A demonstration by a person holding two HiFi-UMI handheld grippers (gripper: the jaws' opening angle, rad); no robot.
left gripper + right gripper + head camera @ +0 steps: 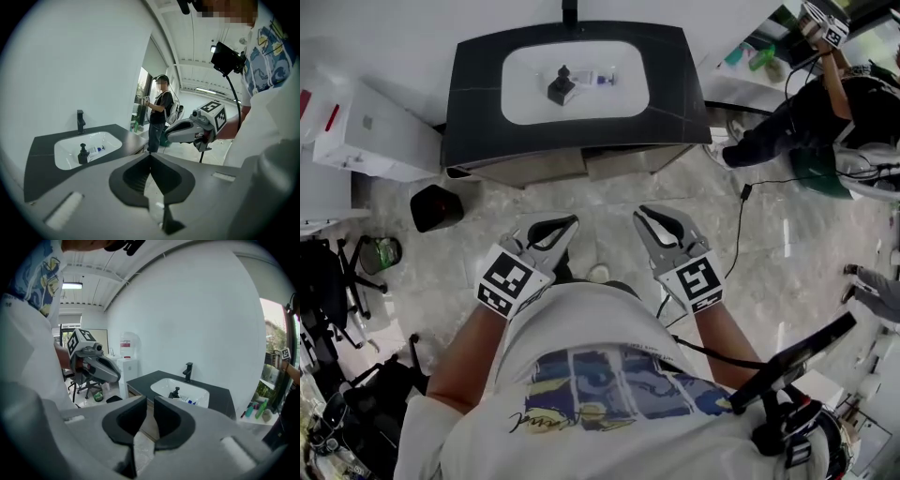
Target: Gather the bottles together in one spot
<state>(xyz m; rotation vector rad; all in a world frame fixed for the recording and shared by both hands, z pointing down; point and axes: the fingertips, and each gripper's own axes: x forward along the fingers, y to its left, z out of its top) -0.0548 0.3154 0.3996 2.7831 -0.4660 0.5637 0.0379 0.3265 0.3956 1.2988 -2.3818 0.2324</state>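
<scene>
pump bottle point(562, 86): black, squarish body with a pump head. It stands upright near the middle of the basin.
small bottle point(602, 79): slim and clear, blue at one end. It lies on its side just right of the pump bottle. I cannot tell whether the two touch, and the label print is too small to read.
basin point(525, 70): white, glossy, a rounded rectangle sunk into the counter. Both bottles are inside it.
counter point(478, 103): dark matte slab with a bowed front edge.
tap point(570, 11): black, square-section, behind the basin. The head view cuts off its top.
left gripper point(565, 228): grey plastic shell with black ribbed pads. In its own view I read the tips as meeting, closed on nothing.
right gripper point(649, 221): same build. Its own view shows a narrow slot between the pads with nothing in it.
position: both grippers are held near the wearer's shirt, over the floor. They point toward the counter and are well apart from the bottles.
floor point(609, 202): pale, marbled, shiny.
bin point(436, 206): dark, on the floor by the counter's left corner.
cabinet point(375, 131): white and boxy, left of the counter, partly out of frame.
second person point(806, 112): dark clothes, top right, cut off by the edge.
ledge items point(260, 408): green and teal shapes at the far right, too small for me to identify.
</scene>
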